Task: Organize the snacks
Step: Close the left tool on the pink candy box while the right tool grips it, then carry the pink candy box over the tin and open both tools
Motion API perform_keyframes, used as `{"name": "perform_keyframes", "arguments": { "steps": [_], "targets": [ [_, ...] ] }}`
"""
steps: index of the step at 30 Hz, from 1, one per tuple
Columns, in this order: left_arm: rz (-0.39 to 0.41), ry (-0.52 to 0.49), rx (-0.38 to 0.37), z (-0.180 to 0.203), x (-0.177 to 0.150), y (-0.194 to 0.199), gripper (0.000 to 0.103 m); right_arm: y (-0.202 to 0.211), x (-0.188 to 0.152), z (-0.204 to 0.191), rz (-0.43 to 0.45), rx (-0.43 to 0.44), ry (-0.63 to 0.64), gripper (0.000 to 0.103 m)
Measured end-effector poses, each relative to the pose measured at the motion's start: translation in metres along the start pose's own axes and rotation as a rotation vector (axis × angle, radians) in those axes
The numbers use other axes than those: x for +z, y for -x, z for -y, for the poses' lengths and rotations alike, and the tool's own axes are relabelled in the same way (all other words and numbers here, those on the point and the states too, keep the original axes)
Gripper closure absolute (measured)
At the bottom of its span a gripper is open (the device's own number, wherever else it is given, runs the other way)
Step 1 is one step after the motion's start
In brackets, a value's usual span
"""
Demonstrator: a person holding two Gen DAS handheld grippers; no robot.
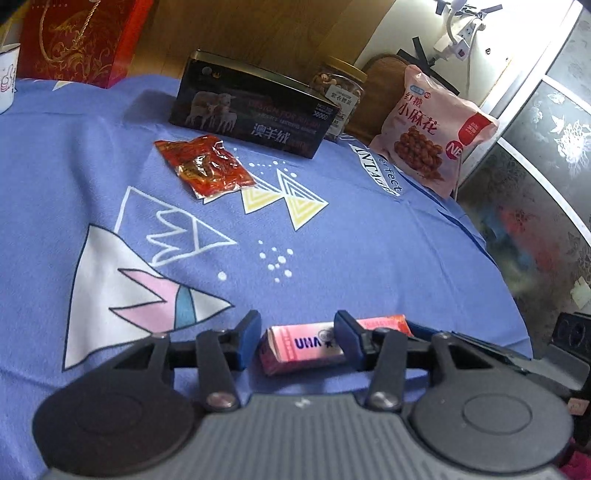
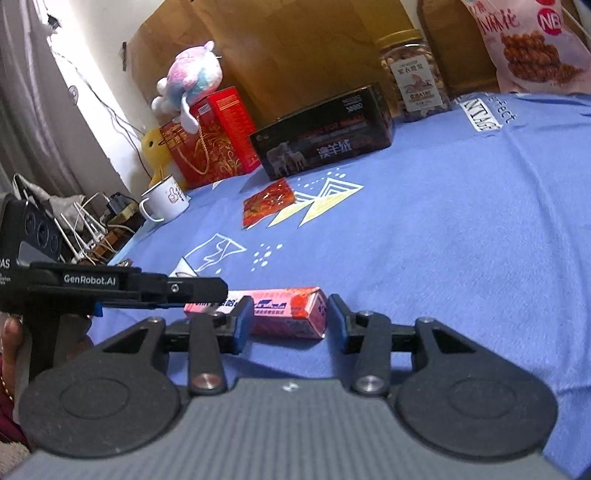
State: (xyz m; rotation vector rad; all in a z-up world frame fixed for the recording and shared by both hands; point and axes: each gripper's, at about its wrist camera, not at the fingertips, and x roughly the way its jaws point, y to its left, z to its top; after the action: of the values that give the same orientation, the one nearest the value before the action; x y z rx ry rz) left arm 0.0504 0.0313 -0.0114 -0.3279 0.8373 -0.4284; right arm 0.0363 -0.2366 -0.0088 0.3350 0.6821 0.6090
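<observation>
Snack box (image 1: 306, 347) nearest on cloth (image 1: 369, 240); sachet (image 1: 207, 166) beyond; tin (image 1: 251, 107) behind sachet.

pink snack box (image 1: 303, 345) lies flat on blue cloth (image 1: 369, 251).

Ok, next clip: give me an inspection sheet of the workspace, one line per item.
Surface: blue printed cloth over the table, mostly bare in the middle.
Job's things: pink snack box lying flat at the near edge; red snack packet flat mid-table; pink snack bag propped upright at the back; nut jar upright beside it.
Clutter: black tin, red gift bag, enamel mug, plush toys.
Grippers: left tool and right tool each straddle the pink box with jaws apart, pads not pressing.
Cables: white cords and chargers off the table's left edge; power strip on the wall.
Surroundings: patterned glass door, wooden panels.
</observation>
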Motion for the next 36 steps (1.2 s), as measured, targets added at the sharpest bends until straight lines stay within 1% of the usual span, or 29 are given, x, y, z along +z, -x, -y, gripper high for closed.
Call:
{"name": "perform_keyframes", "arguments": {
  "steps": [6, 12, 16, 20, 22, 23, 25, 29, 32, 36],
  "targets": [
    [0.002, 0.025, -0.009, -0.006, 0.001, 0.006, 0.057, 0.001, -0.002, -0.004, 0.005, -0.011, 0.039, 0.055],
    [0.007, 0.077, -0.069, -0.021, 0.003, 0.02, 0.057, 0.005, -0.004, -0.004, 0.017, -0.021, 0.078, 0.054],
    [-0.006, 0.062, -0.093, -0.019, -0.001, 0.022, 0.057, 0.005, -0.007, -0.008, 0.012, -0.018, 0.119, 0.051],
    [-0.01, 0.024, -0.085, -0.01, -0.006, 0.017, 0.058, 0.001, -0.009, -0.011, 0.008, -0.034, 0.155, 0.051],
    [-0.017, 0.025, -0.085, -0.009, -0.006, 0.012, 0.058, -0.001, -0.01, -0.014, 0.009, -0.038, 0.175, 0.049],
    [-0.014, 0.017, -0.08, -0.008, -0.007, 0.012, 0.059, -0.002, -0.01, -0.015, 0.01, -0.047, 0.19, 0.05],
    [-0.013, -0.008, -0.069, -0.004, -0.007, 0.012, 0.062, -0.003, -0.011, -0.021, 0.013, -0.084, 0.23, 0.054],
    [-0.009, -0.007, -0.065, -0.004, -0.003, 0.012, 0.062, -0.005, -0.005, -0.021, 0.032, -0.101, 0.229, 0.054],
    [0.015, -0.007, -0.058, -0.005, 0.006, 0.014, 0.062, -0.007, 0.0, -0.026, 0.05, -0.111, 0.255, 0.054],
    [0.058, -0.009, -0.055, -0.009, 0.024, 0.017, 0.062, -0.017, 0.009, -0.027, 0.046, -0.115, 0.265, 0.055]
  ]
}}
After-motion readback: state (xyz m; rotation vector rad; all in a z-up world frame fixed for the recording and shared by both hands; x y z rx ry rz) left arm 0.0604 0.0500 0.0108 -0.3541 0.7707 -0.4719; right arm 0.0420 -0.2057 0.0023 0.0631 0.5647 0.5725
